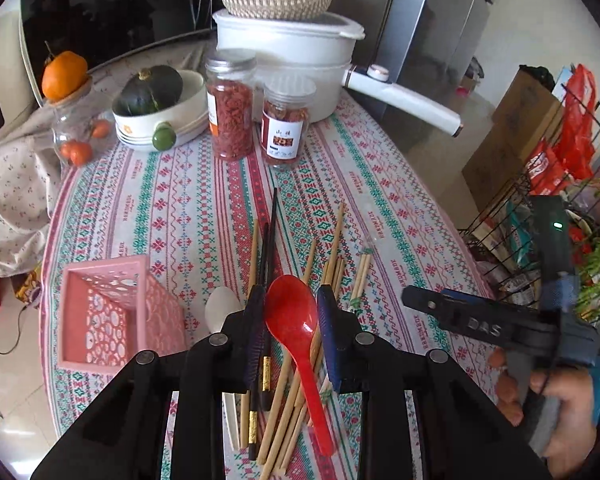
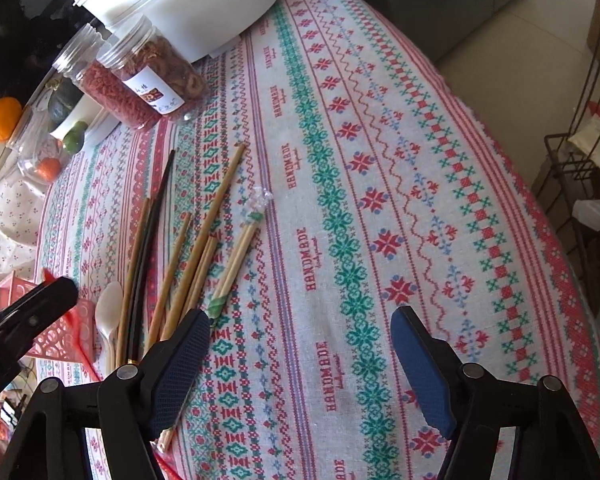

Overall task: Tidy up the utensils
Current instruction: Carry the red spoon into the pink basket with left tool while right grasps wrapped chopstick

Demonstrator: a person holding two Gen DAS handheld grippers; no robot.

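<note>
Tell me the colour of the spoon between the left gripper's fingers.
Red spoon, clearest in the left wrist view.

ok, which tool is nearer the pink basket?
Left. The left tool, gripping the red spoon, sits just right of the pink basket. The right tool is open over bare tablecloth, beyond the chopsticks.

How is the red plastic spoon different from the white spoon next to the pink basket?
The red plastic spoon sits between the left claw's pads, above the chopsticks; the white spoon lies on the tablecloth, ungripped. The red spoon shows whole; the white spoon is half hidden behind the claw. Both bowls point away from the camera.
</note>
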